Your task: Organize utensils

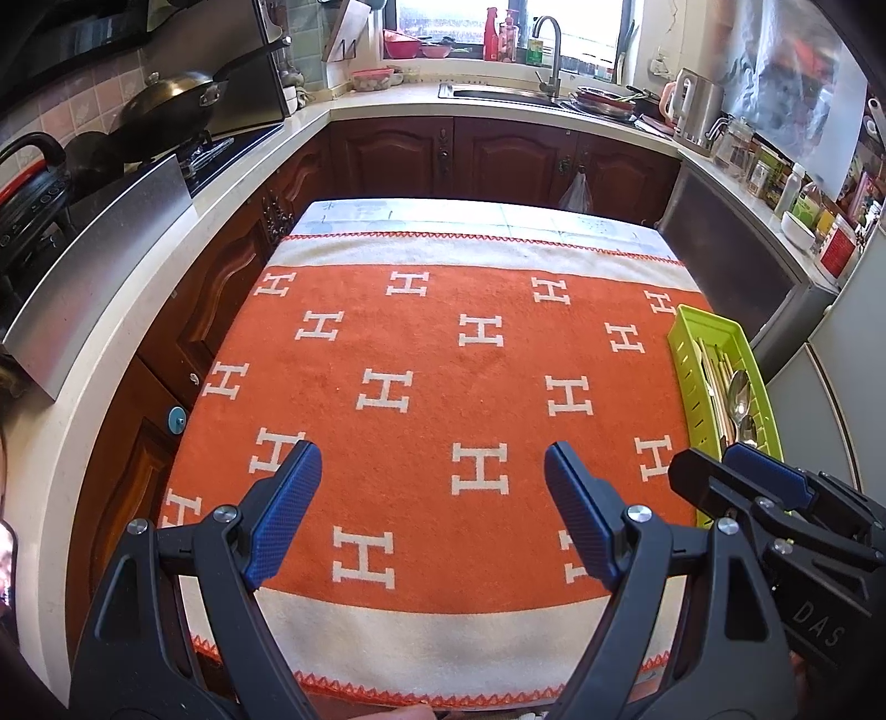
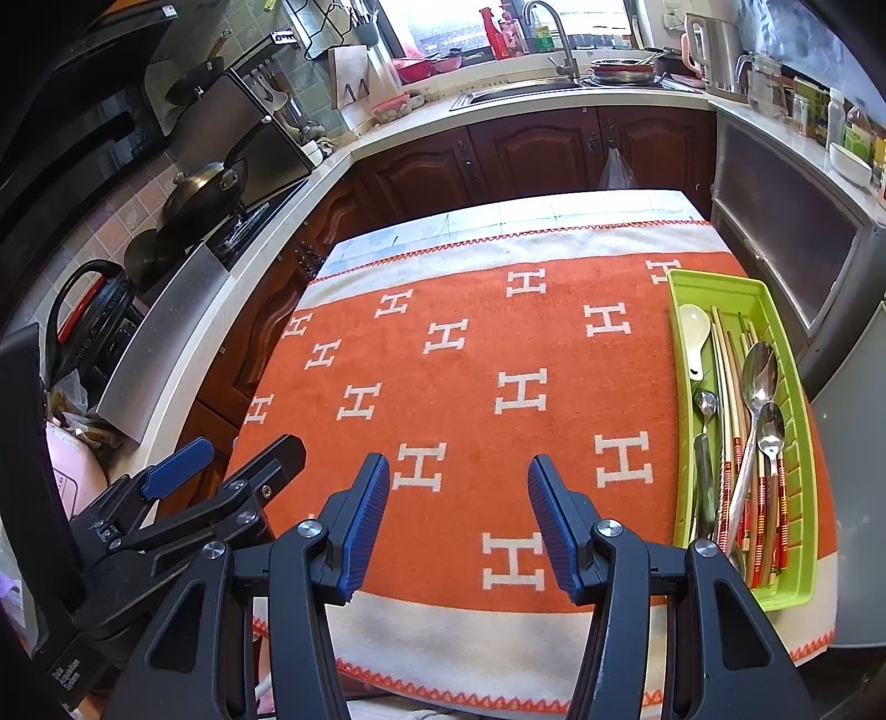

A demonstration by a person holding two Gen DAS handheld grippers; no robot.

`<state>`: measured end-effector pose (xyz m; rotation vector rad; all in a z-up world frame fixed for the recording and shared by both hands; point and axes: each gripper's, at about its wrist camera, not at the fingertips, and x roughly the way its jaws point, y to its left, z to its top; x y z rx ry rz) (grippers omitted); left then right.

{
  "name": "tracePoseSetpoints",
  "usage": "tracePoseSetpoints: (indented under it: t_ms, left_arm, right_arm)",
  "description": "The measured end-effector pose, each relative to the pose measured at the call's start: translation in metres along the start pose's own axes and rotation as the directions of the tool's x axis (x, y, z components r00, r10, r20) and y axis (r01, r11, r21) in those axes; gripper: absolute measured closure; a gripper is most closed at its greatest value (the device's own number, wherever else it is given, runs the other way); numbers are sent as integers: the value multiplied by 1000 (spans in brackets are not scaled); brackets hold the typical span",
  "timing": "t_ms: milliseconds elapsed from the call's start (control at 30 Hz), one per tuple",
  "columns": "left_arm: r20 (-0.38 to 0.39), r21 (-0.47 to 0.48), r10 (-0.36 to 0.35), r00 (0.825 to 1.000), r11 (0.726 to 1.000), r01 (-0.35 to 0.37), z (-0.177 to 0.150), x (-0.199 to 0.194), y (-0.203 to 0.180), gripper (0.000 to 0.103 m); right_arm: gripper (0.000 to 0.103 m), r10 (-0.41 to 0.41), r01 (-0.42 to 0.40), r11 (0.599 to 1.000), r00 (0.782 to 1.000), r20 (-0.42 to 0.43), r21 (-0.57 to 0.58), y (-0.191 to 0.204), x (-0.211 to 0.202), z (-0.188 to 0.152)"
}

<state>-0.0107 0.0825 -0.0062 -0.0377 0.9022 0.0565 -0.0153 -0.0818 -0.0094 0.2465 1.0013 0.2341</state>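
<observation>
A lime green utensil tray [image 2: 675, 354] lies on the right side of the orange cloth [image 2: 470, 376]; it also shows in the left wrist view [image 1: 684, 354]. In it lie a white ceramic spoon [image 2: 695, 327], metal spoons [image 2: 760, 371], chopsticks [image 2: 725, 387] and a small utensil with a grey handle [image 2: 704, 459]. My left gripper [image 1: 433, 468] is open and empty over the cloth's near middle. My right gripper [image 2: 458, 482] is open and empty, left of the tray. Each gripper shows in the other's view, the right one [image 1: 736, 471] and the left one [image 2: 243, 454].
The cloth covers a small table with kitchen counters around it. A wok [image 1: 166, 105] sits on the stove at left. A sink with a tap [image 1: 548, 50] is at the back. A kettle [image 1: 692, 105] and jars stand on the right counter.
</observation>
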Motion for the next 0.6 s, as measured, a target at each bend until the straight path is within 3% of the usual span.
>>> tracePoseSetpoints:
  t_ms: [600]
  left_arm:
    - [-27,-1,-23,999,1000,23,-3,3,5,22]
  right_arm:
    - [50,-5,5,1000,1000,-7,8,5,-3,-3]
